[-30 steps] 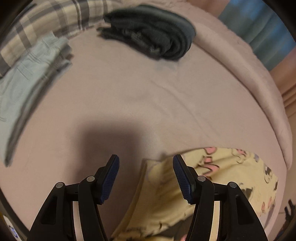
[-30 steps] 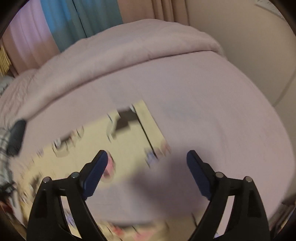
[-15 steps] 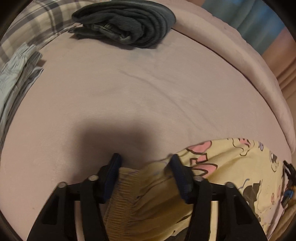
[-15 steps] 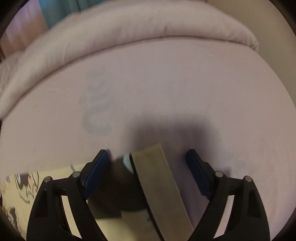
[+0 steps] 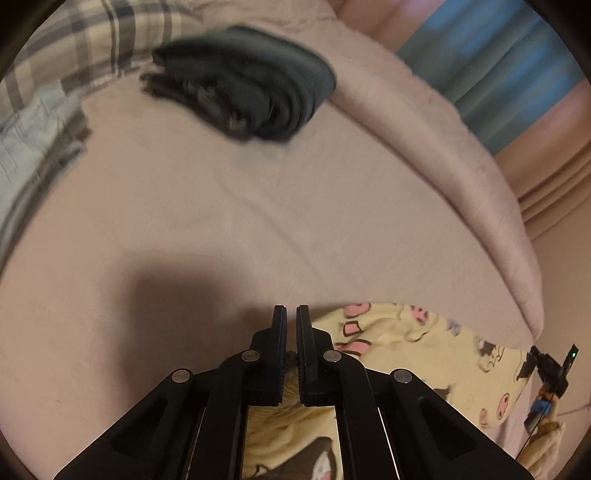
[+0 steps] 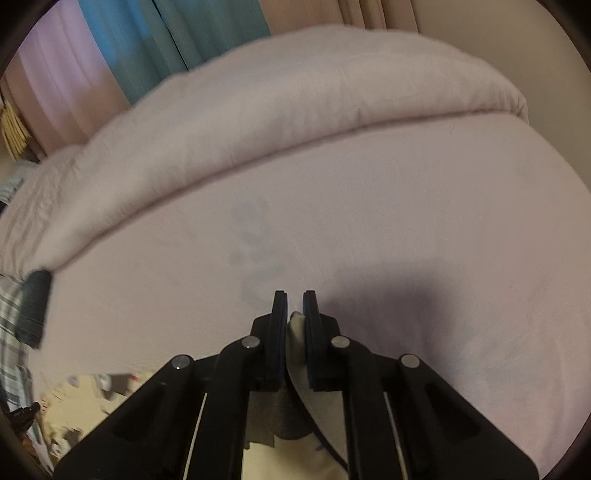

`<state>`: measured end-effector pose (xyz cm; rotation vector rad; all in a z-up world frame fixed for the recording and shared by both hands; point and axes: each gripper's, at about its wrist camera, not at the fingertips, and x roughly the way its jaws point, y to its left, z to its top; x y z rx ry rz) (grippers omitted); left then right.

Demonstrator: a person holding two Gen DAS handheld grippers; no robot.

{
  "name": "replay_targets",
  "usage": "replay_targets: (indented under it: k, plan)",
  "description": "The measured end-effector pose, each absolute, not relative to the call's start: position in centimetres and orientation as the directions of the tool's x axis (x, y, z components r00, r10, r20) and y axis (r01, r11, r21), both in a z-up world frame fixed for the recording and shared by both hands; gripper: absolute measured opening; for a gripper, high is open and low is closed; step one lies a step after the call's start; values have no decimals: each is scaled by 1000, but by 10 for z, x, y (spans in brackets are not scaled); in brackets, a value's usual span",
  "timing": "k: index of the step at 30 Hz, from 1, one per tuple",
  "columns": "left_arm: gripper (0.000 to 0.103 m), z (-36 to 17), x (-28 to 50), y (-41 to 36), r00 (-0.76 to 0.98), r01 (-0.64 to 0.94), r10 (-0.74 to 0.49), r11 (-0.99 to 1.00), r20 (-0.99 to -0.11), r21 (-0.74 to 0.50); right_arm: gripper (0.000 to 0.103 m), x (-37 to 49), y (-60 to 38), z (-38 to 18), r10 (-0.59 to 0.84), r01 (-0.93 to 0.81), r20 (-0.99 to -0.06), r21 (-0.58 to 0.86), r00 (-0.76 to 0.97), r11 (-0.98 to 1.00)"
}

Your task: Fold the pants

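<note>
Left wrist view: the left gripper (image 5: 291,314) pinches the yellow cartoon-print pants (image 5: 413,347) (elastic waistband end), and the right gripper (image 6: 294,300) clamps another edge, likely readying a fold.

One pair of pale yellow cartoon-print pants (image 5: 413,339); one folded dark grey garment (image 5: 255,96); one light blue denim garment (image 5: 33,147); one beige-and-grey plaid cloth (image 5: 92,37); one rolled pinkish duvet (image 6: 295,110) on one pink bedsheet (image 5: 221,206); two black two-finger grippers, left (image 5: 291,317) and right (image 6: 294,302); one teal curtain (image 6: 177,33).
</note>
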<state>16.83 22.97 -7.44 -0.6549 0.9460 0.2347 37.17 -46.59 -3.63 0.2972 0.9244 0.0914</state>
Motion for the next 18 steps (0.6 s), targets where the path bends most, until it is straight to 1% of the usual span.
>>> replay_targets:
  k: [3, 4, 6, 10, 13, 15, 17, 18]
  plan:
    - [2, -48, 159, 233, 629, -440, -77, 785, -774, -436, 8, 363, -466, -7, 218, 23, -738, 302, 638, 953]
    - [0, -43, 157, 234, 644, -434, -78, 782, -761, -447, 8, 358, -468, 4, 235, 13, -718, 322, 655, 947]
    - [0, -28, 145, 230, 683, -380, -114, 788, -721, -485, 8, 345, -472, 25, 285, -20, -671, 374, 685, 927]
    - [0, -8, 116, 216, 699, -351, -73, 831, -711, -430, 8, 305, -481, 59, 328, -82, -601, 398, 729, 914]
    - [0, -9, 101, 212, 685, -318, -91, 856, -723, -408, 9, 274, -493, 73, 335, -106, -582, 390, 741, 914]
    - [0, -22, 102, 217, 656, -364, -32, 862, -754, -353, 9, 264, -501, 71, 315, -91, -598, 375, 737, 923]
    - [0, -34, 106, 227, 632, -413, -3, 845, -775, -340, 9, 263, -510, 66, 313, -69, -607, 390, 730, 918]
    - [0, -39, 110, 231, 623, -423, -9, 838, -782, -346, 9, 265, -515, 62, 314, -52, -613, 406, 725, 913]
